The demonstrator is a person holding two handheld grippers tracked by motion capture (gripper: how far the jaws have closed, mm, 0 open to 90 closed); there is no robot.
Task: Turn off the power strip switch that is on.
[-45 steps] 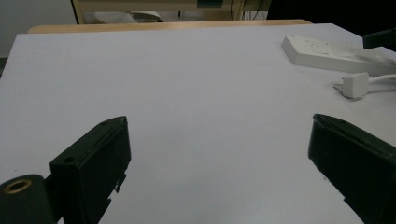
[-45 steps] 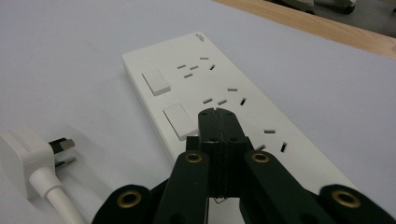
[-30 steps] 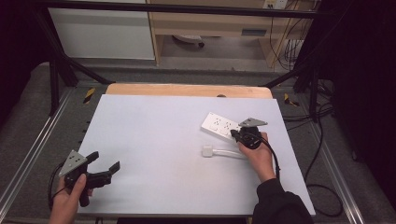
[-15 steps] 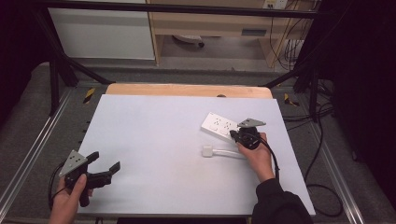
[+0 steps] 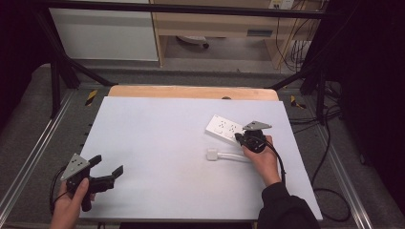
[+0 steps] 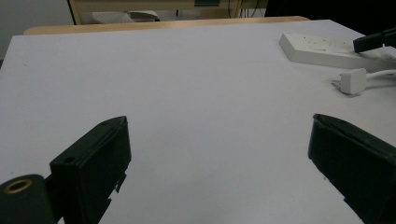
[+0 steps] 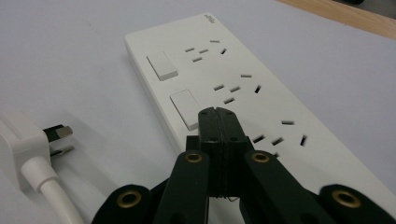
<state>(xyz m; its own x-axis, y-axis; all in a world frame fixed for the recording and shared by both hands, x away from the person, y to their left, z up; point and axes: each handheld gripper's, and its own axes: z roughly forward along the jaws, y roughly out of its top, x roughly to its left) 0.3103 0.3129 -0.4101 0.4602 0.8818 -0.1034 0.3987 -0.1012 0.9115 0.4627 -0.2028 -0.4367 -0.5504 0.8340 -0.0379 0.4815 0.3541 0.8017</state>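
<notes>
**Closed right jaws rest over a white power strip; left gripper waits open at the near corner**

A white power strip lies flat on the right half of the table, angled so that one end points toward the far left. In the right gripper view its top face shows two rocker switches along one edge and rows of socket slots beside them. The right gripper has its jaws pressed together with nothing between them, their tips over the strip at the second switch; whether they touch the surface cannot be told. In the high view this gripper sits at the strip's near right end, held by the person's right hand, with a dark sleeve behind it.

Just beside the strip, nearer the person, a white plug lies on the table with its white cord running off toward the right hand. The right gripper view shows its metal pins pointing toward the strip, apart from it.

Well apart, at the near left corner of the table, the left gripper is held by the left hand, its jaws spread wide over bare table and holding nothing.
</notes>
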